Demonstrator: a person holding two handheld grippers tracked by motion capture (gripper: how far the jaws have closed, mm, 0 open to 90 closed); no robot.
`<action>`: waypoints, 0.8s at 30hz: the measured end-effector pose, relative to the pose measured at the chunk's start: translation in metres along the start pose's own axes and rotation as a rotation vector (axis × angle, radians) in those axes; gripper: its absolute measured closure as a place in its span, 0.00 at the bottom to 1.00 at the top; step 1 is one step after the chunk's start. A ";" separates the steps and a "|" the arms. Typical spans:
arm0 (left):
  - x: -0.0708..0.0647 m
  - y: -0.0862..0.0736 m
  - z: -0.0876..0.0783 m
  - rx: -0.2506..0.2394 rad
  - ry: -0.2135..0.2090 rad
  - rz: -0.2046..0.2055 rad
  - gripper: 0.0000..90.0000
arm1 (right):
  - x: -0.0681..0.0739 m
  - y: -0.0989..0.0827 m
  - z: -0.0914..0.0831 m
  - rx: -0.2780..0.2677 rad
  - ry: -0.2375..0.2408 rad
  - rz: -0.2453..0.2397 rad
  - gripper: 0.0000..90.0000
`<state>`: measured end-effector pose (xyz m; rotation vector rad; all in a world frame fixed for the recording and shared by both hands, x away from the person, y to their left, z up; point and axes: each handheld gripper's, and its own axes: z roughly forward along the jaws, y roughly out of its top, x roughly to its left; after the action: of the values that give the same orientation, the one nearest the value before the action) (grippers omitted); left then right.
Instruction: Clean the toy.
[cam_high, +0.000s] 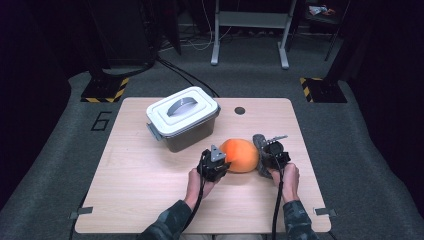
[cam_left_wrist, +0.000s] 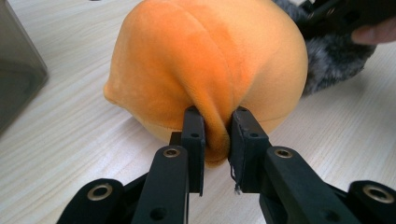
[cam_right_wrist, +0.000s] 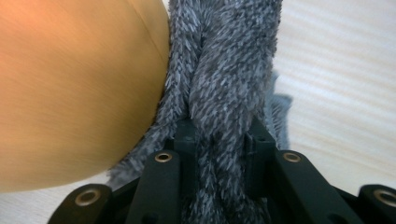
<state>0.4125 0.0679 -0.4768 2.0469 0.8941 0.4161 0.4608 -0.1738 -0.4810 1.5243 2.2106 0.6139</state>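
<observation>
The orange plush toy (cam_high: 241, 155) is lying on the wooden table (cam_high: 150, 190), caught between the two grippers, with its rounded orange body just ahead of the left gripper (cam_high: 220, 162) and its grey furry part (cam_high: 260, 145) at the side of the right gripper (cam_high: 265, 157). In the left gripper view, the left gripper (cam_left_wrist: 217, 128) is pinching a raised fold of the orange fabric between its two black jaws, which are standing close together with the cloth squeezed in the gap; the bulk of the toy (cam_left_wrist: 210, 65) is rising beyond the jaw tips, and the grey fur (cam_left_wrist: 331, 65) is showing past it at the far right. In the right gripper view, the right gripper (cam_right_wrist: 219, 130) is clamping a thick bunch of the grey fur (cam_right_wrist: 229, 70), which is running straight up out of the jaws, while the orange body (cam_right_wrist: 70, 93) is pressing against the fur on the left of the jaws. A lidded grey container (cam_high: 182, 117) is standing on the table beyond the left gripper, apart from the toy. The person's hands are holding the grippers from the near edge of the table.
</observation>
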 end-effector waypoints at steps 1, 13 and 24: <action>0.000 0.000 0.000 0.001 -0.001 -0.001 0.86 | -0.001 -0.001 0.002 0.009 0.005 0.016 0.80; 0.000 0.001 -0.001 0.001 0.005 0.007 0.85 | -0.004 0.018 -0.054 -0.149 -0.027 0.003 0.80; -0.003 0.006 -0.001 -0.003 0.008 0.009 0.85 | 0.056 0.043 -0.078 -0.217 0.125 -0.143 0.80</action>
<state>0.4126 0.0637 -0.4710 2.0490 0.8882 0.4303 0.4327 -0.1182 -0.3959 1.2392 2.2349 0.8922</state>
